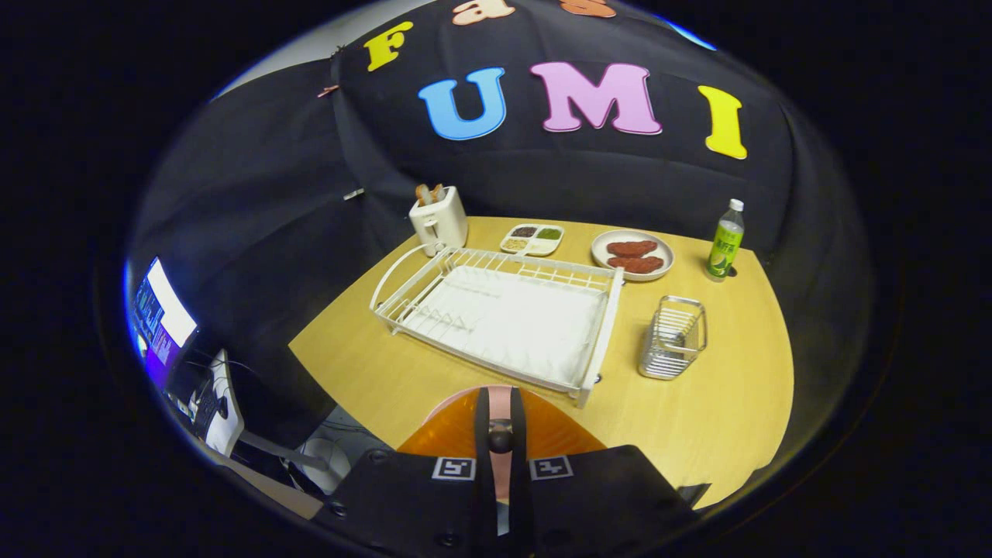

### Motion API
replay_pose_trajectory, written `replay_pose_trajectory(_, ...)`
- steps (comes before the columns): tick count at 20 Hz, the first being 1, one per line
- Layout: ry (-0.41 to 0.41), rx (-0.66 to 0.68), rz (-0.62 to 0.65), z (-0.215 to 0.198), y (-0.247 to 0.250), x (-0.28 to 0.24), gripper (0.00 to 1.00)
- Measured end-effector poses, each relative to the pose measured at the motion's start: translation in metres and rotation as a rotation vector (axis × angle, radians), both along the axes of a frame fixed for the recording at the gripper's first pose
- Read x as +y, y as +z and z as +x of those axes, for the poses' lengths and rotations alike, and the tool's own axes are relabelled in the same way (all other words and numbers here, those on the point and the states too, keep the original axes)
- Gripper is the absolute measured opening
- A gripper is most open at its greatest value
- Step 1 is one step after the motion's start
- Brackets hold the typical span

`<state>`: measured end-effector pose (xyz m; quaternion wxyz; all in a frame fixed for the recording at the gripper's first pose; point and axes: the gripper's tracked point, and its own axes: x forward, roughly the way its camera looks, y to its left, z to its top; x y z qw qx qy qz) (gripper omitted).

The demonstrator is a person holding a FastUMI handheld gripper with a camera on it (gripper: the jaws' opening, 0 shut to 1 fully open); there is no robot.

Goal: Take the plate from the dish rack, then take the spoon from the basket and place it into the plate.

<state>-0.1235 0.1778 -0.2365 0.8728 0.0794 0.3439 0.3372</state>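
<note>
Worktop [721,403]: pale wood, carrying everything below; I hang above its near edge.
Rack [496,314]: white wire dish rack on a white tray, mid-worktop, just beyond my plate; its slots stand bare.
Plate [457,430]: orange, pinkish toward the middle, held edge-on in my tongs over the near part of the worktop, clear of the rack.
Tongs [500,434]: my two black fingers are drawn close together, pinching the plate's rim between them.
Basket [673,338]: small wire basket on the worktop, right of the rack, apart from it.
Spoon [676,339]: inside the basket; only a dark shape shows through the wires.
Toaster [438,219]: white, behind the rack's far left corner, bread poking out on top.
Dish [632,254]: round, with two brown pieces, behind the rack's far right.
Tray [532,239]: small, divided, between toaster and dish.
Bottle [725,240]: green, upright, at the far right.
</note>
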Motion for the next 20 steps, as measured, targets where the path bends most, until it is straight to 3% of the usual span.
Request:
replay_pose_trajectory(8,0.159,-0.076,-0.009,-0.001,-0.027,0.060,0.11)
replay_pose_trajectory(11,0.205,-0.090,-0.068,-0.010,-0.044,0.047,0.10)
replay_pose_trajectory(20,0.229,0.010,-0.179,-0.025,-0.096,0.017,0.19)
